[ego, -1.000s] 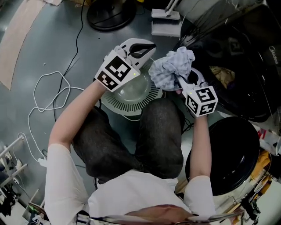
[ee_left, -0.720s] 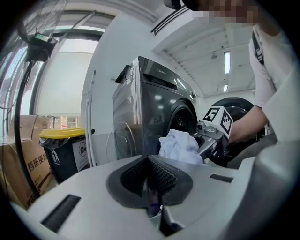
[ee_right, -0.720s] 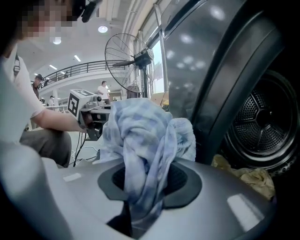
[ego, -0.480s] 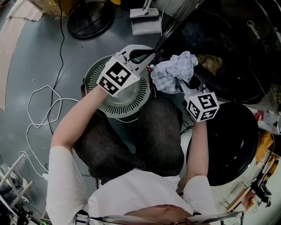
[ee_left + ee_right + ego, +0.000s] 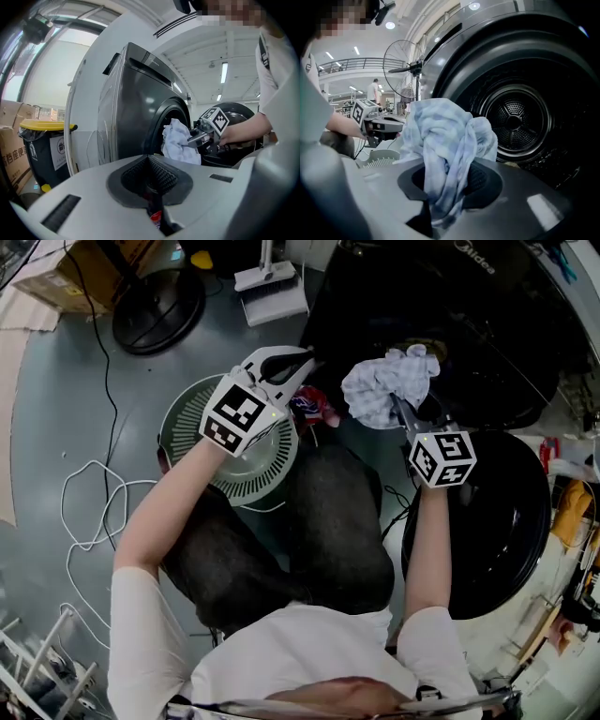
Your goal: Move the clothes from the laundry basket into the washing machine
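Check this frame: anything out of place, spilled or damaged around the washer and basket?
Nothing spilled or damaged. Only oddity: a loose white cable sprawls in loops on the floor beside the laundry basket. The right gripper holds the pale checked cloth at the washing machine opening.

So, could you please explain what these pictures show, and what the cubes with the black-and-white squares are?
A person holds a hand-held two-jaw gripper in each hand, and the marked cubes are part of those grippers. The head view comes from a camera on the person's head, looking steeply down. The other two views come from cameras riding on the grippers, looking along their jaws. The right gripper is clamped on a pale checked cloth in front of the open washing machine. The left gripper is shut, seemingly on a small red item, over the white laundry basket on the floor.
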### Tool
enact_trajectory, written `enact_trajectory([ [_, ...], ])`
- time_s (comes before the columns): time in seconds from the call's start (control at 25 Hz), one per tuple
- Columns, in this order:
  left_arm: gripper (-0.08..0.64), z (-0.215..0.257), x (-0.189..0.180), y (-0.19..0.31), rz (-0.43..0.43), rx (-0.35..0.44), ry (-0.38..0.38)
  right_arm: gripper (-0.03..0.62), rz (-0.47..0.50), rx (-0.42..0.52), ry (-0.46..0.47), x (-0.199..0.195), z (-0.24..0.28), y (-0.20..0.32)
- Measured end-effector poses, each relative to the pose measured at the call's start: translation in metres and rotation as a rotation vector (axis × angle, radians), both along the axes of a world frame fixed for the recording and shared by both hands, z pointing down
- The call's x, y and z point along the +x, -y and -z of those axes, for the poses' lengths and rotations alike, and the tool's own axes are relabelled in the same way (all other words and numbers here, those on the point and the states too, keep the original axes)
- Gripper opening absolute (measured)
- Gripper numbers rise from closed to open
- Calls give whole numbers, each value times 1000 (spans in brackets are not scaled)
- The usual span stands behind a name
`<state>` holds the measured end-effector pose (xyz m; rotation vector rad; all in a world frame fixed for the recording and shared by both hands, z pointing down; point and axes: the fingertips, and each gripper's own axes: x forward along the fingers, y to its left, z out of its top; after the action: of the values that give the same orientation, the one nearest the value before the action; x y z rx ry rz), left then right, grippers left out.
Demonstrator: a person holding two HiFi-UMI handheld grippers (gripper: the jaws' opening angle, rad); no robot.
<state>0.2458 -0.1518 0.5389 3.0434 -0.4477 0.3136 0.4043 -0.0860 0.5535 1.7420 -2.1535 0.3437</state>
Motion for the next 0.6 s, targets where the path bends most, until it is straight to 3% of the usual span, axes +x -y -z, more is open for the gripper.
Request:
enact_trajectory([
  [0.24, 5, -4, 16, 10, 3, -26, -6, 141, -137, 61, -64, 46, 9, 11],
  [0.6, 6, -13, 32, 3, -11, 43, 45, 143, -280, 117, -238, 97, -12, 35],
])
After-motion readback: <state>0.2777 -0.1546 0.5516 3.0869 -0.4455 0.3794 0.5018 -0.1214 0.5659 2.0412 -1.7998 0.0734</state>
